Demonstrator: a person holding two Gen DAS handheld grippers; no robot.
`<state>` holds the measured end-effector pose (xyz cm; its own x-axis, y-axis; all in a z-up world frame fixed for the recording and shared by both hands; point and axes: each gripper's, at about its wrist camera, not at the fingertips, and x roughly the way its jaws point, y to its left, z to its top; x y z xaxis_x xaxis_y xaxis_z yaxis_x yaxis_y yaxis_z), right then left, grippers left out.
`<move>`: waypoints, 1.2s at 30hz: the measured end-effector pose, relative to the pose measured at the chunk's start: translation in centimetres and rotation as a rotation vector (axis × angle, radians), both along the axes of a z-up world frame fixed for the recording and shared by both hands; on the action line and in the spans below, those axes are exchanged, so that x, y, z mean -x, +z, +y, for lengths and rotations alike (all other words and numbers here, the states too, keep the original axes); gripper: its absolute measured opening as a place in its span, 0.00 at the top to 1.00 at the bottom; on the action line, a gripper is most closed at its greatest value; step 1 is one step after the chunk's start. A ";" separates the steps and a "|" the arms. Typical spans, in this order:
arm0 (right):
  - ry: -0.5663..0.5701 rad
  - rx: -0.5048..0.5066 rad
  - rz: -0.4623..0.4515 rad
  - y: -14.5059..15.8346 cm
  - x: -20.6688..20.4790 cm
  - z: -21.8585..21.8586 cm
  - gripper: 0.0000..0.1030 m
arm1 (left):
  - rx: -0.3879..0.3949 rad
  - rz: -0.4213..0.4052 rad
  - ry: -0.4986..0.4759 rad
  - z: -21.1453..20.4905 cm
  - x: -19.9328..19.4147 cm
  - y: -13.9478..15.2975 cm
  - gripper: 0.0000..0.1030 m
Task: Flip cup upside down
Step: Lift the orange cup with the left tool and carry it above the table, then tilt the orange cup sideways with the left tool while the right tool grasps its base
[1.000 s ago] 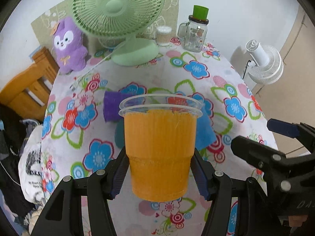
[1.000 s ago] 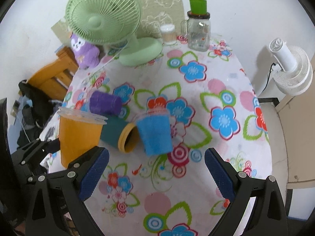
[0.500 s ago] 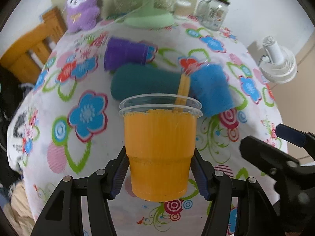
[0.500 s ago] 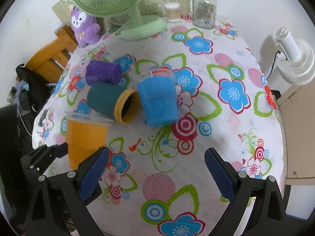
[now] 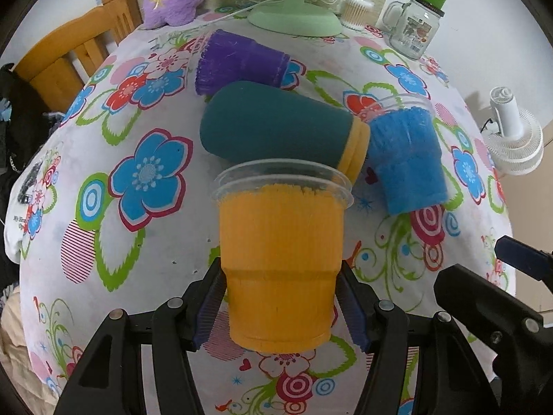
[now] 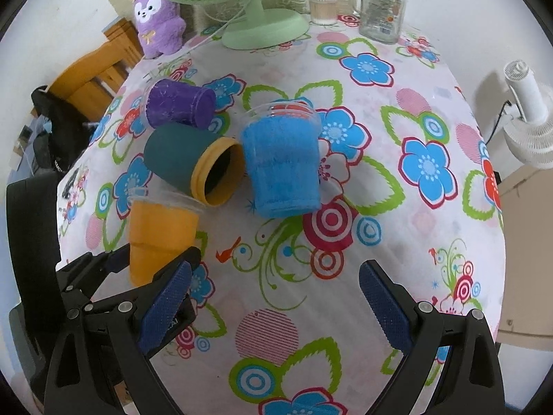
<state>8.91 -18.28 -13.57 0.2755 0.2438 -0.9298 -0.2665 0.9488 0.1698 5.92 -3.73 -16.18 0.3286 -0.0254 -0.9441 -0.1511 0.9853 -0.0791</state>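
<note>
My left gripper (image 5: 280, 307) is shut on an orange cup (image 5: 279, 259) with a clear rim, held by its lower part, mouth pointing away from the camera toward the table. It also shows in the right wrist view (image 6: 157, 233), held low over the floral tablecloth (image 6: 397, 207). My right gripper (image 6: 273, 304) is open and empty above the cloth, to the right of the orange cup.
A teal cup (image 5: 276, 131) with an orange rim lies on its side. A blue cup (image 5: 408, 159) and a purple cup (image 5: 238, 62) lie beside it. A green fan (image 6: 262, 27), plush toy (image 6: 159, 20) and glass jar (image 6: 382, 7) stand at the back.
My left gripper has tilted down and come closer to the table with the orange cup in it. The right gripper has also lowered toward the cloth and stays open.
</note>
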 end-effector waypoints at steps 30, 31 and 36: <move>-0.320 -0.093 -0.288 6.7 8.1 2.9 0.04 | -0.006 -0.103 -0.450 5.5 3.1 7.6 0.10; -0.335 -0.087 -0.306 6.7 8.6 3.1 0.04 | -0.007 -0.105 -0.478 5.7 3.3 7.6 0.10; -0.381 -0.010 -0.383 6.1 10.8 5.2 0.04 | -0.022 -0.098 -0.618 6.7 3.8 7.0 0.10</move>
